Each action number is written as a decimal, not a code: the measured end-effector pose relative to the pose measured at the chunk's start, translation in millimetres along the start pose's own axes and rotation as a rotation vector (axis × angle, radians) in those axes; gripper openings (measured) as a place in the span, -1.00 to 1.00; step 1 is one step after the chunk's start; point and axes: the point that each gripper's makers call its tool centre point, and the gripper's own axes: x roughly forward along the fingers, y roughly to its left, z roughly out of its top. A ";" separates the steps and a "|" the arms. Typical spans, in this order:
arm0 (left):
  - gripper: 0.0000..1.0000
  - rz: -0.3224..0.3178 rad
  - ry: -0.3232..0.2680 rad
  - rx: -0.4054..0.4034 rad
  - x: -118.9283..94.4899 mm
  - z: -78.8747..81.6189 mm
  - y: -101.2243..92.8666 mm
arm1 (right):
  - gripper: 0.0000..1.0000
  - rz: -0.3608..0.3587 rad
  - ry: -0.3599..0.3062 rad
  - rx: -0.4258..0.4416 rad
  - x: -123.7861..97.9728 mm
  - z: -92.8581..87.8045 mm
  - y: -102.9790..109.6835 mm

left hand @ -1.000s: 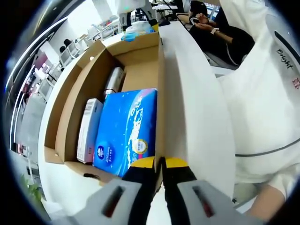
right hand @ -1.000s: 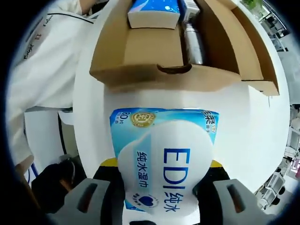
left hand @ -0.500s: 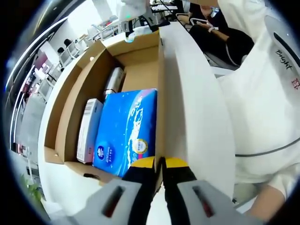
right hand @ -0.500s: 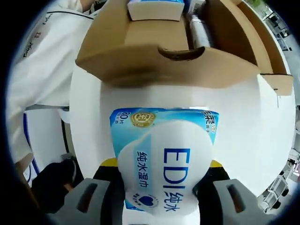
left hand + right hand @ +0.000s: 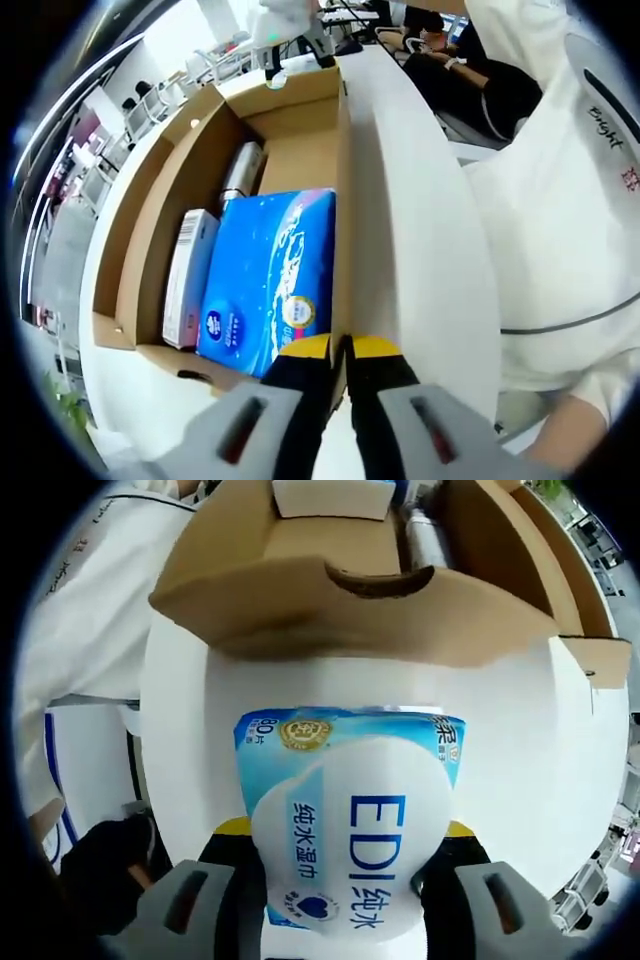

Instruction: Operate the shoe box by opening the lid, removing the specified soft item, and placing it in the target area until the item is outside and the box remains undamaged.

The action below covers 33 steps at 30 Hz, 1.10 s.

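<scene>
Right gripper (image 5: 345, 865) is clamped on the wipes pack (image 5: 348, 815), outside the shoe box (image 5: 350, 600) over the white table (image 5: 560, 760). Left gripper (image 5: 340, 352) pinches the box's side wall, w/ a blue pack (image 5: 268, 275) inside.

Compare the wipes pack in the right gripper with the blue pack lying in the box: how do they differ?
The wipes pack is outside the shoe box, clamped in the right gripper; the blue pack lies flat inside the box, with no gripper on it. The wipes pack has a big white panel with blue lettering on light blue; the blue pack is a deeper blue nearly all over. Both are soft printed packs bearing a round gold seal.
</scene>
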 end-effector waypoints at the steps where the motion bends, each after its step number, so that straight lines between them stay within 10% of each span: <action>1: -0.91 0.001 -0.001 0.000 0.0 0.0 0.1 | 0.22 0.000 0.002 -0.001 0.3 1.6 0.9; 33: -0.90 0.009 -0.001 0.004 -0.1 0.1 -0.1 | 0.03 -0.102 -0.033 0.058 -49.0 -4.9 -2.7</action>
